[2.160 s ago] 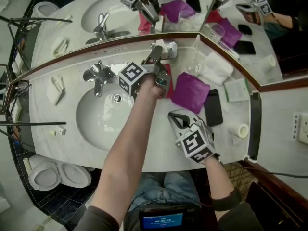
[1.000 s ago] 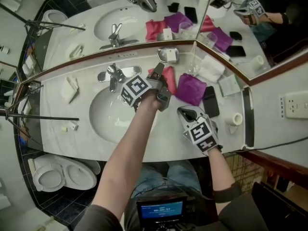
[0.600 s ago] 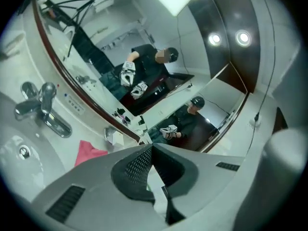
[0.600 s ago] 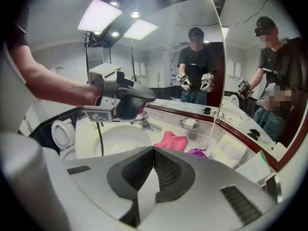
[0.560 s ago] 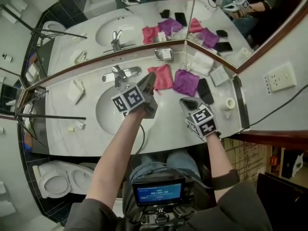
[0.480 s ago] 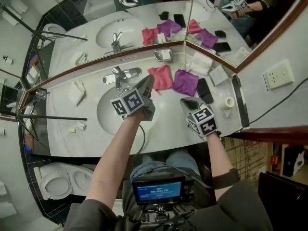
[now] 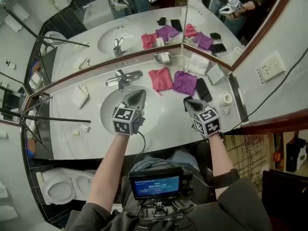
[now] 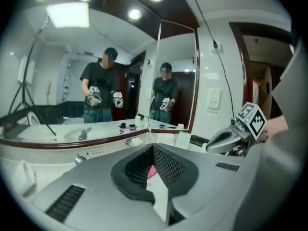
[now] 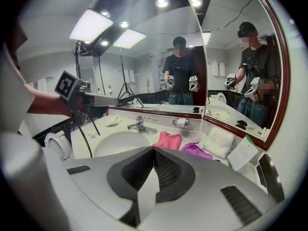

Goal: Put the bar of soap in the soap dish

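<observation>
the bar of soap [image 7: 165, 57] seems to lie in the soap dish [image 7: 157, 57] already, at the back edge of the tabletop [image 7: 163, 124], just right of the tap [image 7: 121, 78] and under the seam where the two mirrors meet. so the step in hand looks like pulling clear, not placing.

your left hand-held gripper [image 7: 136, 96] hangs over the basin [image 7: 108, 112], near the front edge. its jaws are pressed together with nothing between them. your right hand-held gripper [image 7: 188, 102] is over the front right part of the tabletop, jaws likewise closed and empty.

to finish well, keep both hand-held grippers high and toward the front edge, so they don't catch the tap or drag the pink cloth [image 7: 160, 78] that lies just in front of the dish. before you call it done, check that the soap sits flat inside the rim and isn't propped on it. from here that is too small to judge.

the head view gives you the whole layout: the dish, the pink cloth, the purple cloth [image 7: 185, 82] beside it and the dark phone [image 7: 200, 89] further right. the right gripper view adds a low, sideways look at the dish against the back wall, with a white block in it, which is the better check on seating. the left gripper view points mostly at the mirrors. it shows your right hand-held gripper off to the side and a sliver of pink past its own jaws, but i can't make out the dish clearly there.
</observation>
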`<control>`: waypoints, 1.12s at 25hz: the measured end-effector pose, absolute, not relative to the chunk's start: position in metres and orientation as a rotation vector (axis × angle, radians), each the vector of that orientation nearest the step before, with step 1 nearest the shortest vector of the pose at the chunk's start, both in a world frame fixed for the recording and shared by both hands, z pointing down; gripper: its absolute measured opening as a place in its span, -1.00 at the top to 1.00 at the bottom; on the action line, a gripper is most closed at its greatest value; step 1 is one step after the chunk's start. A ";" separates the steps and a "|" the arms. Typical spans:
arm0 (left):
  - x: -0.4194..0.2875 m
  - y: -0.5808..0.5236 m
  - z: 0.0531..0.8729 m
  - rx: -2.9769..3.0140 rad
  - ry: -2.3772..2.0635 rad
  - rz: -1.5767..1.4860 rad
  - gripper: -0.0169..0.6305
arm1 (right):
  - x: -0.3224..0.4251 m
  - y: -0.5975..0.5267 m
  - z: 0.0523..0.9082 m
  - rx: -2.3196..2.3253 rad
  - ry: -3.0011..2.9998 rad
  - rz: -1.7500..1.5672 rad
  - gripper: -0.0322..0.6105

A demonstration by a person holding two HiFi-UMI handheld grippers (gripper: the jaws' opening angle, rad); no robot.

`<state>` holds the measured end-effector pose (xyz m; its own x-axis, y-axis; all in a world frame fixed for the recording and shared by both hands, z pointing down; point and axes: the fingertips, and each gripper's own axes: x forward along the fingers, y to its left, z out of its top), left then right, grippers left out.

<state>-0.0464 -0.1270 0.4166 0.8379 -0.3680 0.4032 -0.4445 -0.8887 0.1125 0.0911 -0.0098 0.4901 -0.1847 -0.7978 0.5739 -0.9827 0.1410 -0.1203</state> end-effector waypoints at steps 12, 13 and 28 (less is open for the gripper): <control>-0.070 -0.099 0.419 2.917 -0.674 0.687 0.95 | 0.103 0.011 0.492 1.771 -2.066 0.734 0.85; -0.069 -0.098 0.417 2.907 -0.691 0.676 0.95 | 0.105 0.011 0.491 1.759 -2.072 0.730 0.85; -0.048 -0.079 0.427 2.854 -0.907 0.717 0.95 | 0.125 -0.005 0.507 1.479 -2.152 0.637 0.85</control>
<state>-0.0484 -0.0792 0.4268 0.7184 -0.5311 0.4493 -0.5599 -0.8247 -0.0796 0.1255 -0.0055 0.5066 -0.3237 -0.7327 0.5987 -0.9405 0.3182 -0.1191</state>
